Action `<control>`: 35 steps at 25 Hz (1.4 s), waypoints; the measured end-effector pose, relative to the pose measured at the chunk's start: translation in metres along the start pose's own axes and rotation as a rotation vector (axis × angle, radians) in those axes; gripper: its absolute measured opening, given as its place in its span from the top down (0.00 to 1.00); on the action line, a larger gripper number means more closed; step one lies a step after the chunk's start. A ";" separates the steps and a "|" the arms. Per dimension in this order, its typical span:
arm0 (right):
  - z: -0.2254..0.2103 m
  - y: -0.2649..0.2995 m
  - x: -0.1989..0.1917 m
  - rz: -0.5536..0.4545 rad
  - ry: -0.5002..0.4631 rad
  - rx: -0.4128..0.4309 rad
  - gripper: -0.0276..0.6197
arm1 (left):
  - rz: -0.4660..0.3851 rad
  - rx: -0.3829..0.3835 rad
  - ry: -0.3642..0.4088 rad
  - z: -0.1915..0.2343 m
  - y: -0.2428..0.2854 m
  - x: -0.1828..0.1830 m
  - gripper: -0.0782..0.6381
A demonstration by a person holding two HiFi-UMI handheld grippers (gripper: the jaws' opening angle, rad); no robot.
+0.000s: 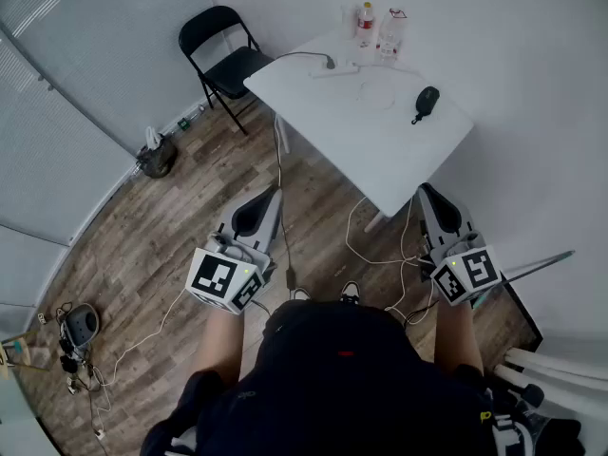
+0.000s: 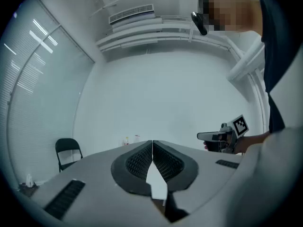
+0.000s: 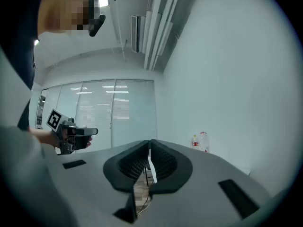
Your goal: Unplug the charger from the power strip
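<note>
A white power strip (image 1: 334, 67) lies near the far edge of the white table (image 1: 399, 160). A dark plug (image 1: 331, 62) sits in it, with a dark cable arcing away to the left. Both grippers are held level close to my body, well short of the table. My left gripper (image 1: 275, 193) has its jaws together with nothing between them, and its own view shows the tips (image 2: 152, 142) meeting. My right gripper (image 1: 425, 190) is shut too and holds nothing, pads (image 3: 149, 143) touching. Each gripper shows small in the other's view.
A black oval object (image 1: 427, 99), a faint coil of white cable (image 1: 377, 91) and two bottles (image 1: 366, 22) lie on the table. A black folding chair (image 1: 223, 50) stands at its left. Cables (image 1: 366, 245) trail over the wood floor; a dark bag (image 1: 157, 155) rests by the glass wall.
</note>
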State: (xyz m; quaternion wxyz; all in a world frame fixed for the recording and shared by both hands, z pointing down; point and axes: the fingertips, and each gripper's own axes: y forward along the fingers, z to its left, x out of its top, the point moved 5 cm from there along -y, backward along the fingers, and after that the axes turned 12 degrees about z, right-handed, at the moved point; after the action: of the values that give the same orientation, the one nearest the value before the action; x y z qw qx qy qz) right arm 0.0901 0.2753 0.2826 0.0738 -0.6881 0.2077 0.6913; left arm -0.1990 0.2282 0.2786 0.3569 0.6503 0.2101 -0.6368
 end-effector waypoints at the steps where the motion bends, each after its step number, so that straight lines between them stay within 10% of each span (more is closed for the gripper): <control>1: 0.000 0.001 0.000 0.002 -0.002 0.001 0.91 | 0.000 -0.001 -0.003 0.000 0.000 0.000 0.86; 35: -0.060 0.025 -0.008 0.031 -0.051 0.124 0.91 | 0.008 0.092 -0.037 -0.025 0.047 -0.008 0.86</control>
State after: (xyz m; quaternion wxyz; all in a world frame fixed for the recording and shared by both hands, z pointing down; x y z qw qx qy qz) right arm 0.1357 0.2309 0.2976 0.1108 -0.6612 0.2589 0.6953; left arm -0.1486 0.2164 0.2939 0.3330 0.6552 0.1711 -0.6562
